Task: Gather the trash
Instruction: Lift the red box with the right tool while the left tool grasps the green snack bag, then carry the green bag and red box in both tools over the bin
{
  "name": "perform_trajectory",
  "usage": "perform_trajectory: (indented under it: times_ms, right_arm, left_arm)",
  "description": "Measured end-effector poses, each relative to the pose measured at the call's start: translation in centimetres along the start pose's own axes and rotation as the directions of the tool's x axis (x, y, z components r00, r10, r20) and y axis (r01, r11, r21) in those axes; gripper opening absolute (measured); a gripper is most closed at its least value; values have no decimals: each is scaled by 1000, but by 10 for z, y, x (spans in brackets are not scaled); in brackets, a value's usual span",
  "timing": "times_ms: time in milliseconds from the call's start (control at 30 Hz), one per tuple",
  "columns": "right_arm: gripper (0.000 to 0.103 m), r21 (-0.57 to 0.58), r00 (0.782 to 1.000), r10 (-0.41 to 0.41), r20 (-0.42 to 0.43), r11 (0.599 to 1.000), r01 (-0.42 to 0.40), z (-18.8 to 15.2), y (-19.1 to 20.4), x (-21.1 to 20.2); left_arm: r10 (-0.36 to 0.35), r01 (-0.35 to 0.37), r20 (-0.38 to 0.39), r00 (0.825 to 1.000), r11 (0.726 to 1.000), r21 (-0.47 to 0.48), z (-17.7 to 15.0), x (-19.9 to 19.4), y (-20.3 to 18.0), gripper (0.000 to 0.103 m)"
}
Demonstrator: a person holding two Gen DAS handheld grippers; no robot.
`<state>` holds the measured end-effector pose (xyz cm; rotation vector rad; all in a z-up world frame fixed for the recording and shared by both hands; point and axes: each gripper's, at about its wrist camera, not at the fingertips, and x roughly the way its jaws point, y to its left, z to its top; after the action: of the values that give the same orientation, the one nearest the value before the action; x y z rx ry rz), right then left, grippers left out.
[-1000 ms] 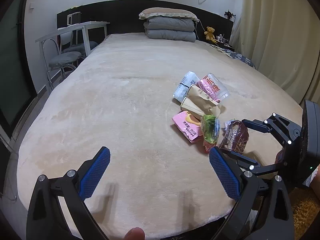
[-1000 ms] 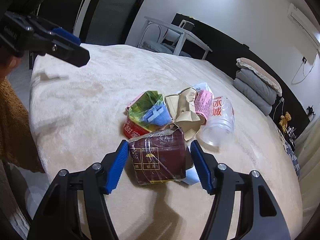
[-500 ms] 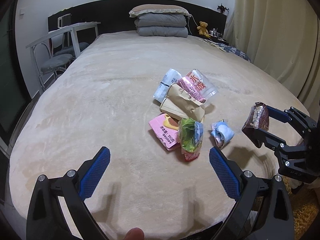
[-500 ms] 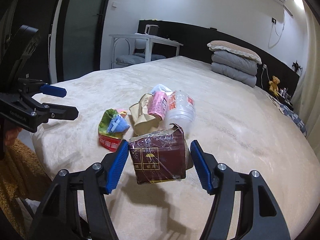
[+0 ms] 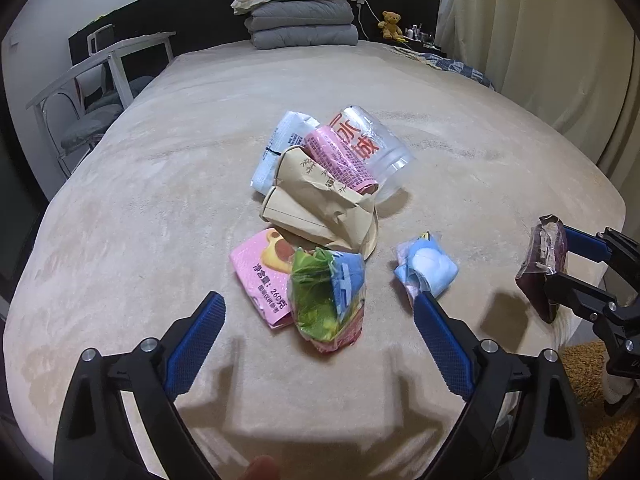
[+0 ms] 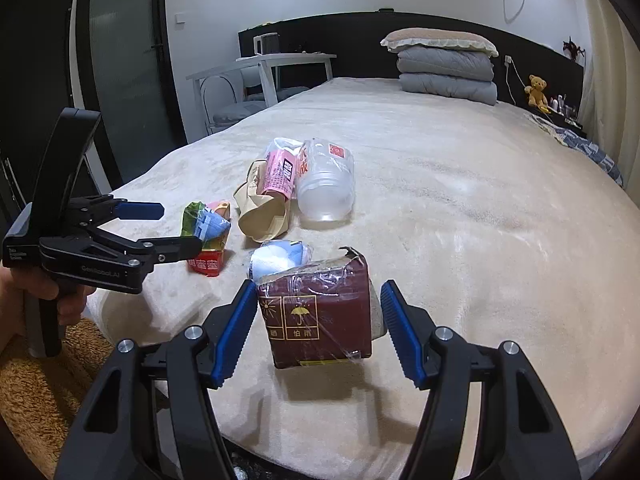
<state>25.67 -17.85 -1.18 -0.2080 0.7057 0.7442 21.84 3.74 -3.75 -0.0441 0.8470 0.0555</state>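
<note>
A pile of trash lies on the beige bed (image 5: 160,200): a brown paper bag (image 5: 320,208), a pink wrapper (image 5: 340,156), a clear plastic cup (image 5: 372,148), a white packet (image 5: 280,144), a pink snack packet (image 5: 260,276), a green and blue wrapper (image 5: 326,296) and a light blue wrapper (image 5: 426,268). My right gripper (image 6: 320,332) is shut on a dark red packet (image 6: 320,316) and holds it above the bed's near edge; it also shows in the left wrist view (image 5: 542,264). My left gripper (image 5: 316,344) is open and empty, just in front of the green wrapper.
Folded grey bedding and a pillow (image 5: 300,20) lie at the headboard, with a teddy bear (image 5: 390,22) beside them. A white table and chairs (image 5: 100,80) stand left of the bed. Curtains (image 5: 540,40) hang on the right. An orange rug (image 6: 40,380) lies below the bed edge.
My right gripper has lifted the dark red packet off the bed and drawn it back to the right. The light blue wrapper under it now shows. My left gripper has moved closer to the pile.
</note>
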Motion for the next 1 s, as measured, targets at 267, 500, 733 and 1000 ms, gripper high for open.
perform_trajectory:
  times_ms: [267,500,733,1000]
  right_arm:
    - [64,56,1000,9,-26,998,-8,-1,-14,1]
    - [64,66,999,0,-38,998,3,-3,-18,5]
    - [64,79,999,-13,-42,997,16,-3,-23,7]
    - [64,82,999,-15,-39,996,18,-1,-21,12]
  left_arm:
    - [62,-61,-58,996,998,23,2,22,-8,53]
    - [73,-72,-39,997,997,21,0,15,-10,40]
    - [45,-45,-15,999,999,25,-2,6,-11,38]
    - [11,-11,25,1000,1000,-4,-5,-9,-8,38]
